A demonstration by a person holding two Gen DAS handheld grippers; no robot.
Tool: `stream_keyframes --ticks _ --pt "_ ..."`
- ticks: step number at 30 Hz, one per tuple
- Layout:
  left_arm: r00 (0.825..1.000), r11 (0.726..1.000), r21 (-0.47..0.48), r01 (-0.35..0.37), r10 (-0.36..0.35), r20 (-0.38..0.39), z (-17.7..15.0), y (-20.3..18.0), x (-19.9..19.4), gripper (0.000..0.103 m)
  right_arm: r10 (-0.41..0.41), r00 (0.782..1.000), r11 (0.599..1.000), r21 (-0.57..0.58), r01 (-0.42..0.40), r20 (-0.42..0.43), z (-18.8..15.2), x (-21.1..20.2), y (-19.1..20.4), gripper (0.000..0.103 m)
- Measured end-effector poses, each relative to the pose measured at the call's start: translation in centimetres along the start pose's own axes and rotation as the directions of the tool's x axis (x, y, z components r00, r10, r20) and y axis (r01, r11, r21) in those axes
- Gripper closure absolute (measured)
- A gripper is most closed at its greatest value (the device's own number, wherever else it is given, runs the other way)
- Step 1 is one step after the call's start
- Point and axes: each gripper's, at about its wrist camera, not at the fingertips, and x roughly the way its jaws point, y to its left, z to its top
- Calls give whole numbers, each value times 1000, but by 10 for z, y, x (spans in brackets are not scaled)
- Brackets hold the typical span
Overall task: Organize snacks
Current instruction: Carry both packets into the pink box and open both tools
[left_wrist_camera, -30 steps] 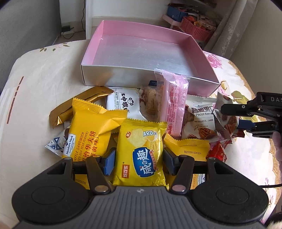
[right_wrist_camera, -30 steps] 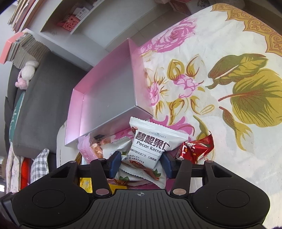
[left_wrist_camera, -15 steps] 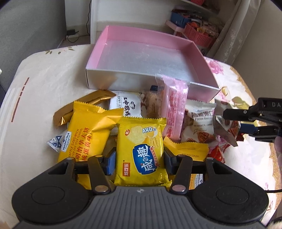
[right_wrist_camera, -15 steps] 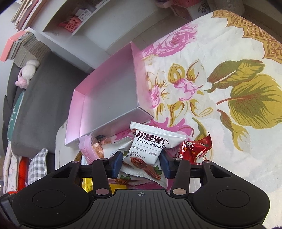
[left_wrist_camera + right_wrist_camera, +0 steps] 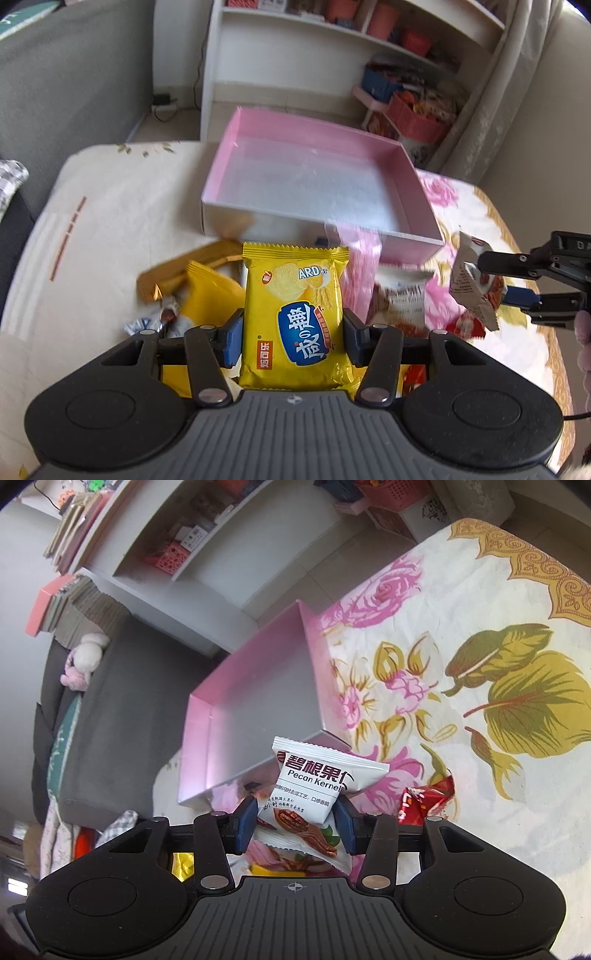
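My left gripper (image 5: pixel 292 338) is shut on a yellow biscuit packet (image 5: pixel 293 314), lifted clear of the snack pile. My right gripper (image 5: pixel 295 818) is shut on a white pecan kernel packet (image 5: pixel 314 782), also raised off the pile; that same gripper (image 5: pixel 517 284) and its white packet (image 5: pixel 471 280) show at the right edge of the left wrist view. The empty pink box (image 5: pixel 314 177) (image 5: pixel 255 716) sits just beyond the pile on the floral cloth.
Under the grippers lie more snacks: a gold wrapper (image 5: pixel 184 269), a yellow packet (image 5: pixel 210 295), a pink packet (image 5: pixel 360 266), another white pecan packet (image 5: pixel 402 299) and a red wrapper (image 5: pixel 424 801). A white shelf (image 5: pixel 332 48) and a grey sofa (image 5: pixel 110 709) stand beyond the table.
Both grippers closed a little onto their packets, then rose, lifting the yellow biscuit packet and the white pecan packet off the pile. The pink box now sits further off in both views.
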Motion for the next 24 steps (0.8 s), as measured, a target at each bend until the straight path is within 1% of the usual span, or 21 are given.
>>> stream_keyframes --ticks 3,8,11,14,16,19,21,24 --pt "1000 1000 -12 -3 3 16 8 0 0 54 24 999 1000 -1 -24 28 4 -2 7 59" --pt "998 999 17 -31 30 59 30 -2 4 54 81 996 997 -9 -80 40 9 11 13 59" --pt "997 999 25 -40 38 71 45 0 15 54 90 995 996 -12 -89 52 14 21 15 59" --pt "994 998 43 -54 49 96 57 -1 27 54 125 990 992 -15 -125 62 21 26 15 58" --pt "992 997 49 -58 52 115 65 -2 36 54 146 986 989 -42 -143 78 25 26 18 58" --pt "989 996 58 -70 62 137 73 -2 51 54 164 981 984 -80 -156 101 32 31 23 58" --pt "986 994 65 -87 77 145 74 -3 61 54 172 980 983 -83 -164 103 36 38 23 58" --pt "984 991 76 -112 100 146 75 -1 74 54 159 982 984 -93 -150 99 38 51 22 58"
